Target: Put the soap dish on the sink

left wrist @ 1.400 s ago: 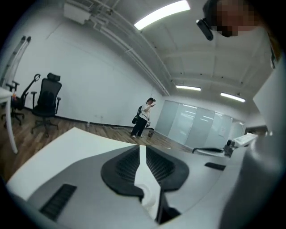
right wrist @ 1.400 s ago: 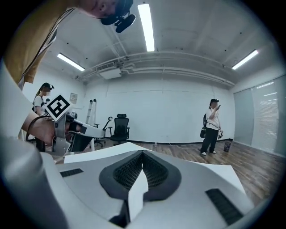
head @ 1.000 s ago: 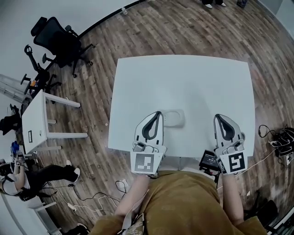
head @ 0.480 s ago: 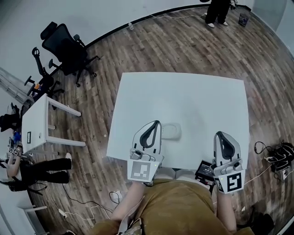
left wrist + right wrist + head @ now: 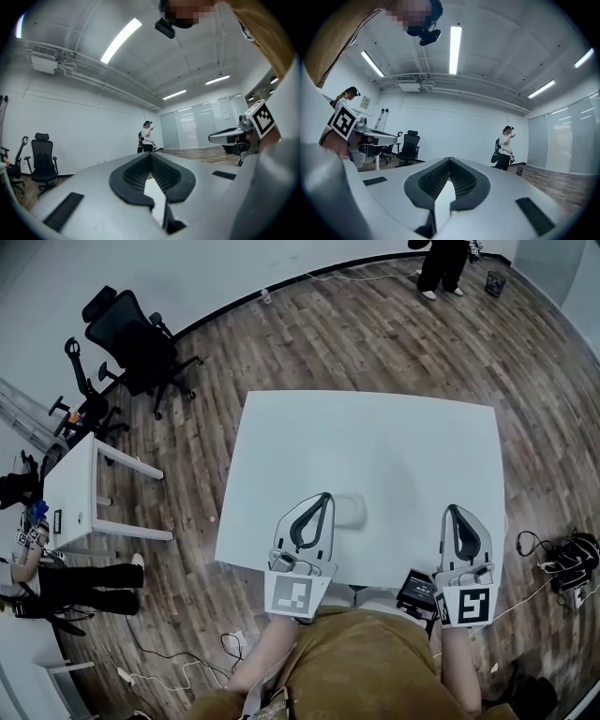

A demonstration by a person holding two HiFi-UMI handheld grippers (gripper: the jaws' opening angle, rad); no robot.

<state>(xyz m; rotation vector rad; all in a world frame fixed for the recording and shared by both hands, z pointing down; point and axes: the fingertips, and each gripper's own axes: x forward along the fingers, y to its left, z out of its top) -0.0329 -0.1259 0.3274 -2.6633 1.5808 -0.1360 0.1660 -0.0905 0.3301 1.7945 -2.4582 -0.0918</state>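
A white, rounded soap dish lies on the white table near its front edge. In the head view my left gripper hovers just left of the dish, covers its left end, and is shut on nothing. My right gripper hangs over the table's front right corner, well apart from the dish, its jaws also meeting at the tips. Both gripper views look level across the room: the left gripper and right gripper each show jaws pressed together, and neither shows the dish. No sink is in view.
A black office chair and a small white side table stand to the left on the wooden floor. One person stands at the far wall and another sits at the left. A black box and cables lie at the table's front right.
The head view has shifted, so the table now sits lower in it. Both grippers have lifted slightly over the table's front edge and stay shut. The soap dish has not moved.
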